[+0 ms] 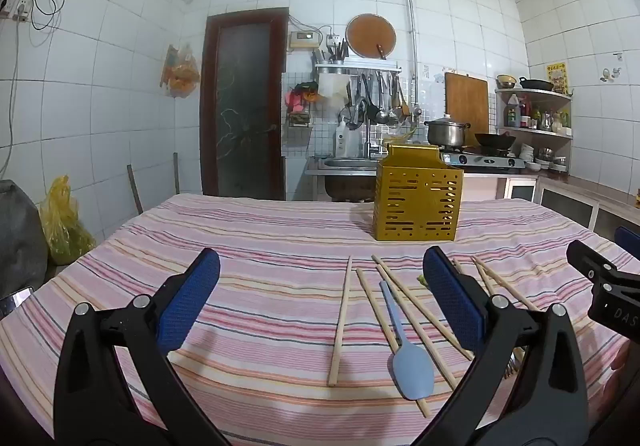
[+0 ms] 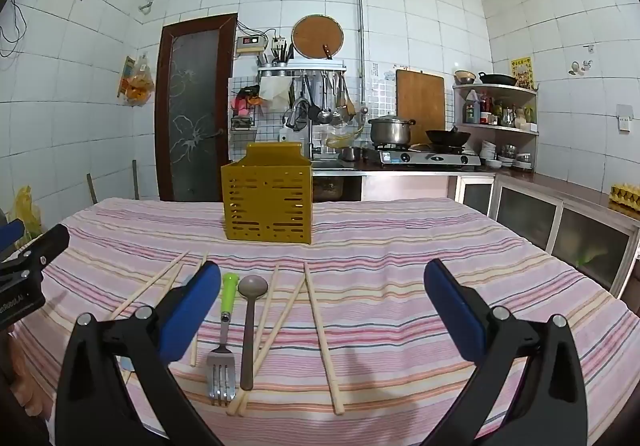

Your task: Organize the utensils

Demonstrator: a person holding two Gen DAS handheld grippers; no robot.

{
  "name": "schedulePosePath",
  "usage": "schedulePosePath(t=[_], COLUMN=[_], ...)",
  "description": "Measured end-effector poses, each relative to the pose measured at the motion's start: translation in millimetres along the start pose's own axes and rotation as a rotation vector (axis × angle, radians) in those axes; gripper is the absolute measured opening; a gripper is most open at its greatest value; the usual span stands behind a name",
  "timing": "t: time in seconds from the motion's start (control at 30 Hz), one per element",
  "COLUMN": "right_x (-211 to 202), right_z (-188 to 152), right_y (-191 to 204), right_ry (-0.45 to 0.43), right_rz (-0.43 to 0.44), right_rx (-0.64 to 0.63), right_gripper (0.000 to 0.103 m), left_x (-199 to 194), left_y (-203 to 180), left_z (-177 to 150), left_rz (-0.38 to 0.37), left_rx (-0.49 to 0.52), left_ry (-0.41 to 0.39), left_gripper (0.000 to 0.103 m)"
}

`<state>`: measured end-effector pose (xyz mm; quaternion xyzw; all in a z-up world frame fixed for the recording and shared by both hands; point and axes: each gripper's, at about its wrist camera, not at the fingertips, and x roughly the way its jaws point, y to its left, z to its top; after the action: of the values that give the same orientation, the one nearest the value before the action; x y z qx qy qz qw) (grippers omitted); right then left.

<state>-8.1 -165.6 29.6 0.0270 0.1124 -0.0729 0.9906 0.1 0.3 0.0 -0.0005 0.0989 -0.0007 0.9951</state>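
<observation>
A yellow perforated utensil holder (image 1: 417, 202) stands upright on the striped tablecloth (image 1: 260, 242); it also shows in the right wrist view (image 2: 267, 202). Several wooden chopsticks (image 1: 341, 320) and a light blue spatula (image 1: 408, 354) lie in front of my left gripper (image 1: 320, 298), which is open and empty above the table. In the right wrist view a green-handled fork (image 2: 224, 338), a grey spoon (image 2: 250, 326) and more chopsticks (image 2: 322, 338) lie left of centre. My right gripper (image 2: 322, 306) is open and empty above them.
The table's far edge meets a sink and stove counter (image 2: 420, 162) with a pot (image 2: 390, 130) and wok. A dark door (image 1: 244, 102) stands behind. A yellow bag (image 1: 64, 222) sits left of the table. Cabinets (image 2: 560, 222) run along the right.
</observation>
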Motion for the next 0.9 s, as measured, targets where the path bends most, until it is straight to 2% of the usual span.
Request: schedulePosePath(t=[0.9], right_x=[-1.5], right_z=[0.0], right_y=[0.9], right_ry=[0.000], right_rz=[-0.004], right_rx=[-0.008], right_gripper=[0.099], left_x=[1.0], left_y=[1.0], left_z=[0.1], left_rz=[0.006], left_rx=[-0.002], left_ry=[-0.004], left_gripper=[0.098])
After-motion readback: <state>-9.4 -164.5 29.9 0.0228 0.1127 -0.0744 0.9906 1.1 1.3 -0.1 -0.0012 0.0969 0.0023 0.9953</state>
